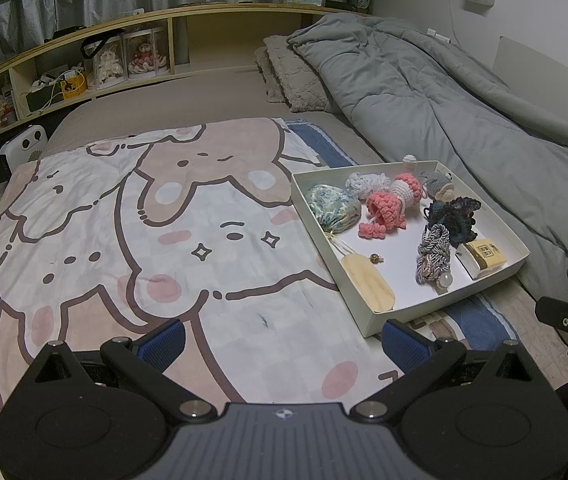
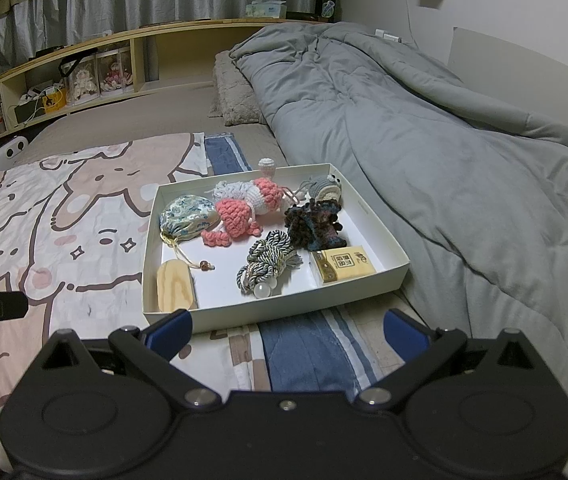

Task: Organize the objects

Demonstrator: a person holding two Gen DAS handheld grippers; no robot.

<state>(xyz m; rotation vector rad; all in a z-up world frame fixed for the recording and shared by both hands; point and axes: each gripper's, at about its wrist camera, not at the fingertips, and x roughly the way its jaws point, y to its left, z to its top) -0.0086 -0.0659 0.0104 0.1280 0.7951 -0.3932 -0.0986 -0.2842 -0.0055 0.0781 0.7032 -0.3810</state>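
Currently all small items sit inside the shallow white box (image 2: 364, 216), which rests on the bed atop the cartoon-print blanket (image 1: 124, 240), just beside the grey duvet (image 2: 444, 140). Contents, near to far in right wrist view: wooden oval piece (image 2: 176, 286) in near-left corner, twisted cord bundle (image 2: 266, 262) w/ pale beads at centre front, small yellow printed carton (image 2: 344, 268) near-right, floral drawstring pouch (image 2: 188, 216) at left, pink crochet figure (image 2: 236, 220) mid, dark crochet piece (image 2: 316, 220) right of it, grey crochet toy (image 2: 324, 186) at the back. One pale crochet knob (image 2: 267, 167) pokes up at the far wall; can't tell if inside or behind. Nothing loose seen on the blanket. Left gripper (image 1: 282, 340) hovers over the blanket, left of the box, jaws spread wide, nothing between them. Right gripper (image 2: 288, 330) hovers at the box's near wall, jaws likewise apart and empty. Step: ambiguous; scene fits either items gathered into the box (sorted, done) or a full box waiting to be laid out. No move called from this alone.
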